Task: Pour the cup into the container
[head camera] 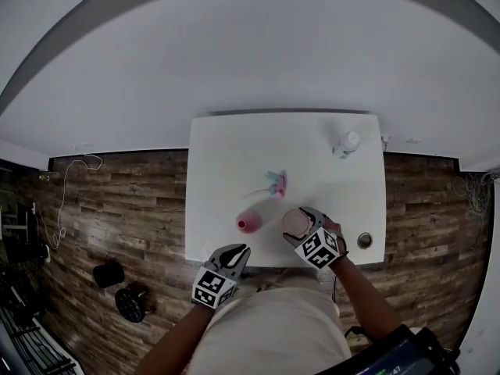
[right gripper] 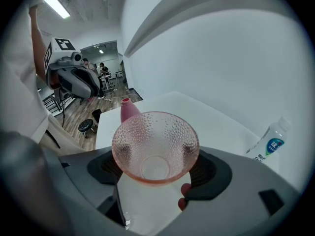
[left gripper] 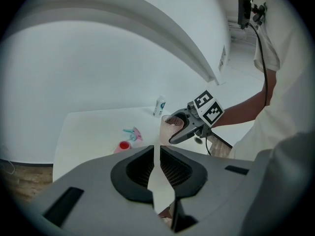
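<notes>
A pink dimpled glass cup (right gripper: 155,141) sits between the jaws of my right gripper (right gripper: 156,173), which is shut on it. I look into its mouth and it looks empty. In the head view this cup (head camera: 292,220) is near the table's front edge, with the right gripper (head camera: 298,226) around it. A small pink container (head camera: 248,223) stands just left of the cup, apart from it; it shows behind the cup (right gripper: 129,109). My left gripper (head camera: 237,253) hovers at the front edge, its jaws (left gripper: 158,171) a narrow slit apart with nothing between them.
On the white table (head camera: 226,155) a pink and teal toy (head camera: 275,183) lies in the middle and a white bottle (head camera: 348,142) stands at the back right. A round hole (head camera: 365,241) marks the front right corner. Wooden floor lies on both sides.
</notes>
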{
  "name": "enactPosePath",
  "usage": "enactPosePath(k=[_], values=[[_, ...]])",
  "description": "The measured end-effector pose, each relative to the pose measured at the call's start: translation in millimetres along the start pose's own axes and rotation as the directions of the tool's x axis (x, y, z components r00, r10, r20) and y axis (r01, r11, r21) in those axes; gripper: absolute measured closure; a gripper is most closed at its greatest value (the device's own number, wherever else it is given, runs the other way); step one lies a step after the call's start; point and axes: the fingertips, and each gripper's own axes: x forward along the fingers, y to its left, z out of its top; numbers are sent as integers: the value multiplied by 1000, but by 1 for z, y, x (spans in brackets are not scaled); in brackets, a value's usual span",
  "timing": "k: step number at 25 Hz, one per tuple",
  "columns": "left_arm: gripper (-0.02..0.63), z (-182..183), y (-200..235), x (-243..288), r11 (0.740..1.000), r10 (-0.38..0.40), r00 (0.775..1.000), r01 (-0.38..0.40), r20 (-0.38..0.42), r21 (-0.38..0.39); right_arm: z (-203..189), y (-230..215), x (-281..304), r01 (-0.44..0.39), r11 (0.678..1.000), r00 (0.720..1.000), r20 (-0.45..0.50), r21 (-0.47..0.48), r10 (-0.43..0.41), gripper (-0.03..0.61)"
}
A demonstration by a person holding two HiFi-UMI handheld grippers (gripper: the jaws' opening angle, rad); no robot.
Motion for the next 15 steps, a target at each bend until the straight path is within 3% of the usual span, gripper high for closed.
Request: enactPosePath(k=[15], values=[[580, -25, -3, 13, 1000, 1, 998, -1, -70, -4, -19, 2, 19, -5, 1000, 1000, -8, 14, 5, 207]])
